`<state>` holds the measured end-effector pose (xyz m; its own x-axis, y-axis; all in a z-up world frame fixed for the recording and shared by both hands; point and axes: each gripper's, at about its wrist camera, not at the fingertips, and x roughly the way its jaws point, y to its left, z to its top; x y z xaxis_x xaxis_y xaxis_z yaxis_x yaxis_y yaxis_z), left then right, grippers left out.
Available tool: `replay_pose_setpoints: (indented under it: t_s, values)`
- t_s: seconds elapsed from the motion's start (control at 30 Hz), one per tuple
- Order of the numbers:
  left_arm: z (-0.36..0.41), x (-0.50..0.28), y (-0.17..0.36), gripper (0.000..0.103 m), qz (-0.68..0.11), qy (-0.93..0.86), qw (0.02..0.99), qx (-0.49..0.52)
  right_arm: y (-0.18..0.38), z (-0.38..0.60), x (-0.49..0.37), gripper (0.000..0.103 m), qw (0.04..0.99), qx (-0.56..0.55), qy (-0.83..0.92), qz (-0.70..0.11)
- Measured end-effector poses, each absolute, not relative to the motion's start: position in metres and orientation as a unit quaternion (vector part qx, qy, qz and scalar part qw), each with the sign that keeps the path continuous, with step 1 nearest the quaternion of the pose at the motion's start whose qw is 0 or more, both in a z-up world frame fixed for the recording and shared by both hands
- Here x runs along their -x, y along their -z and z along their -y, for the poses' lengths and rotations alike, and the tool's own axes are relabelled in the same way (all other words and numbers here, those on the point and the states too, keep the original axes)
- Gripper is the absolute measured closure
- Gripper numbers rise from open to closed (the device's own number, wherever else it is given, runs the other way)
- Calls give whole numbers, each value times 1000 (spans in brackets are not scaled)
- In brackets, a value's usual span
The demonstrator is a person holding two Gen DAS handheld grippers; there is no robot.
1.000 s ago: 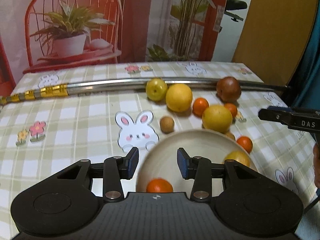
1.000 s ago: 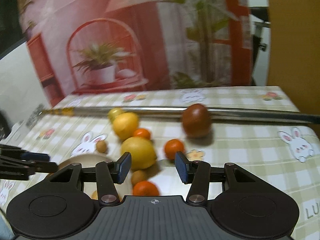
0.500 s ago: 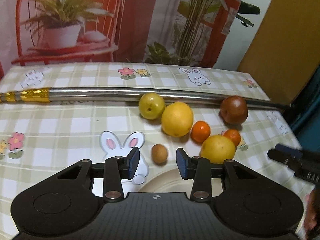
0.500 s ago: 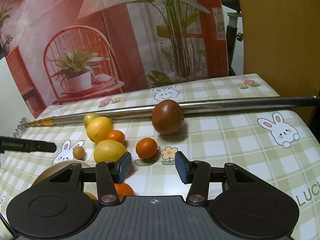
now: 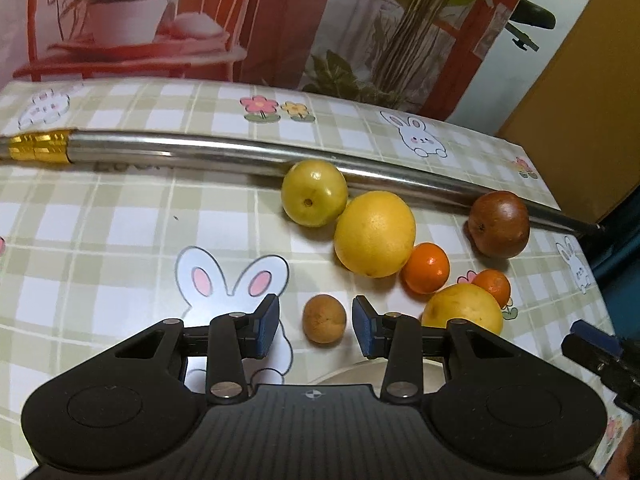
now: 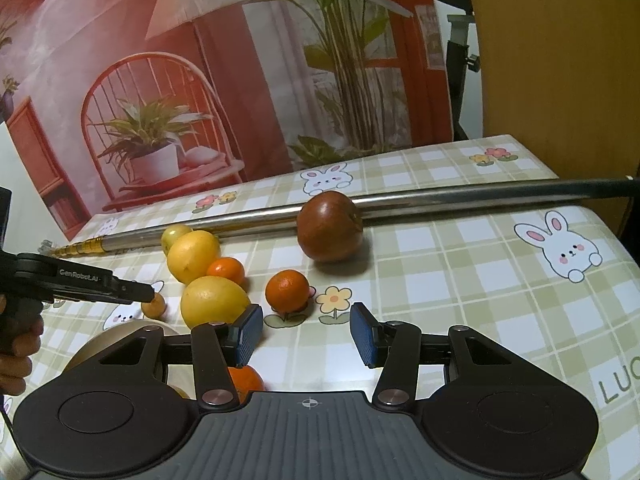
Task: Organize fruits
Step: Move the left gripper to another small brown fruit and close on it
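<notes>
My left gripper [image 5: 316, 328] is open and low over the table, and a small brown fruit [image 5: 324, 319] lies between its blue pads [image 5: 266, 326] without touching them. From the right wrist view, that gripper [image 6: 120, 290] has its tip right at the same fruit [image 6: 154, 306]. The beige bowl [image 5: 352, 372] sits just behind the left fingers. My right gripper [image 6: 306, 334] is open with nothing in it, a short way in front of a mandarin [image 6: 288, 290]. An orange fruit [image 6: 246, 378] lies in the bowl [image 6: 112, 336].
Loose on the checked tablecloth are a yellow-green fruit [image 5: 314, 192], a large yellow citrus [image 5: 374, 234], two mandarins [image 5: 426, 268], another yellow citrus [image 5: 462, 310] and a brown-red fruit [image 5: 500, 224]. A long metal rod [image 5: 240, 152] lies across the table behind them. A person's hand [image 6: 16, 336] holds the left gripper.
My left gripper has moved forward and down, from over the bowl to the small brown fruit, which now lies between its fingers. The right gripper has rolled slightly and stays open.
</notes>
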<state>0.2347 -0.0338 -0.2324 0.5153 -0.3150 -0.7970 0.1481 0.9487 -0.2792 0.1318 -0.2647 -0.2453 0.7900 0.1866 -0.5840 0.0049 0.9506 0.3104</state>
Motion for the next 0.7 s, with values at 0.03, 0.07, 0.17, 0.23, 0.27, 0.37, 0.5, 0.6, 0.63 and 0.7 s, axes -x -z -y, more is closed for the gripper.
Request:
replay_pose_setpoints:
  t_s: [0.03, 0.07, 0.17, 0.23, 0.27, 0.37, 0.5, 0.6, 0.63, 0.7]
  values:
    - [34, -236, 233, 61, -475, 134, 865, 90, 246, 265, -132, 58, 934, -151, -49, -321]
    - [34, -236, 234, 62, -477, 133, 864, 89, 247, 266, -132, 58, 933, -153, -49, -322]
    - [35, -238, 238, 66, -480, 128, 863, 92, 248, 266, -132, 58, 933, -154, -50, -323]
    - [35, -239, 240, 66, -482, 126, 862, 96, 248, 266, -132, 58, 932, -155, -50, -323]
    - [35, -238, 240, 66, -481, 126, 862, 96, 248, 266, -132, 58, 932, -156, -50, -323]
    - [36, -238, 240, 68, -482, 126, 862, 91, 250, 266, -132, 58, 931, -158, -51, -325]
    - [37, -235, 239, 76, -480, 135, 862, 89, 251, 266, -132, 58, 930, -160, -51, -327]
    - [38, -230, 238, 76, -474, 138, 867, 74, 252, 266, -132, 58, 929, -161, -52, -328]
    - [39, -228, 237, 76, -471, 138, 869, 70, 252, 265, -132, 58, 929, -161, -52, -329]
    - [40, -224, 234, 76, -464, 140, 873, 61, 252, 266, -132, 58, 929, -161, -52, -329]
